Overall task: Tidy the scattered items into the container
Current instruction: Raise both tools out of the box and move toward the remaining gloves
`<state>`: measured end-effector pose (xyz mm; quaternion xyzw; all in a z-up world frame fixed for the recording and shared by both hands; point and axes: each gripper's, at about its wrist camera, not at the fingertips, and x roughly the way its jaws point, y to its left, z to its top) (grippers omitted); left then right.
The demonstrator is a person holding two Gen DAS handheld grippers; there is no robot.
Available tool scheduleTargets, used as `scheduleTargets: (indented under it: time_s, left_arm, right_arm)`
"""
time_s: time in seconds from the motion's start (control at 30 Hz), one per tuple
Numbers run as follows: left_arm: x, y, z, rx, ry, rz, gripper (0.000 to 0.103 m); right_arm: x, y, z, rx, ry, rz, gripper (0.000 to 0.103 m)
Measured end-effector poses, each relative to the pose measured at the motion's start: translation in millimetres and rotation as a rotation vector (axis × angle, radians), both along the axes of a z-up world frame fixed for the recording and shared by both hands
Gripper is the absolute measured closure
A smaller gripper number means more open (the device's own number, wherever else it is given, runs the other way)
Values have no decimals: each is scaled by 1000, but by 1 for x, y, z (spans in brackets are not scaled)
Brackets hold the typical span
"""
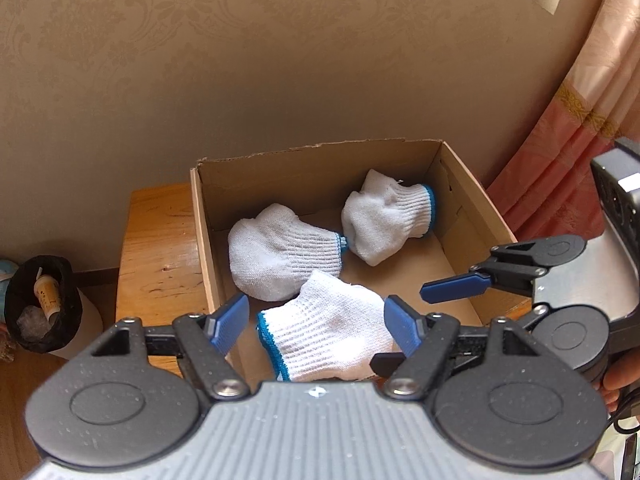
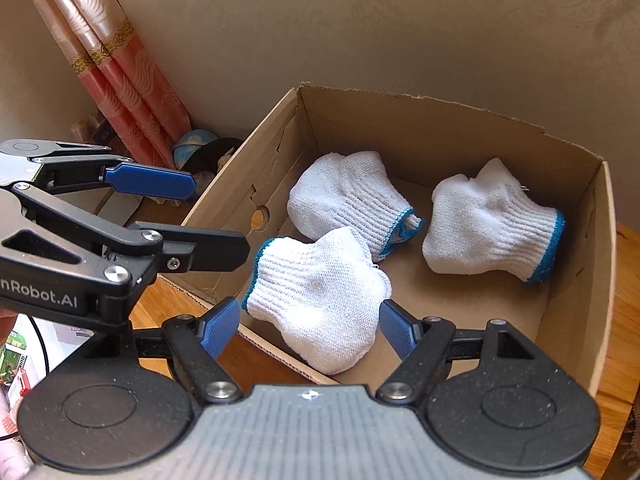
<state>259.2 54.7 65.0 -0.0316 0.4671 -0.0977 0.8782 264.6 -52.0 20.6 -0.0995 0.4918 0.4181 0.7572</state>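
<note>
An open cardboard box stands on a wooden table and holds three white knit gloves with blue cuffs. One glove lies in the middle and another lies toward the far corner. The nearest glove rests by the box's front wall. My left gripper is open and hovers over this glove, its blue pads apart from the cloth. My right gripper is open too, straddling the same glove without pinching it. One of its fingers reaches in from the right.
The wooden table shows left of the box. A bin with a black liner stands on the floor at far left. A pink curtain hangs beside the box, against a patterned wall. A hand shows at the right edge.
</note>
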Motion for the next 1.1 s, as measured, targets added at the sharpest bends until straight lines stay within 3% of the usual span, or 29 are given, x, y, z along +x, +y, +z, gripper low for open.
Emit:
scheduleTargets:
  time_s: [0.27, 0.67, 0.77, 1.1]
  left_arm:
    - [-36, -8, 4, 10, -25, -51, 22]
    - [-89, -35, 4, 30, -56, -131, 19]
    - [-103, -45, 2, 42, -65, -164, 18]
    - [-135, -75, -26, 48, -3, -255, 18]
  right_arm:
    - [-31, -41, 19, 6, -67, -44, 14]
    - [-74, -81, 31, -14, -128, -82, 13]
    - [-80, -94, 26, -20, -114, -103, 8]
    - [-96, -135, -3, -54, -26, -177, 8]
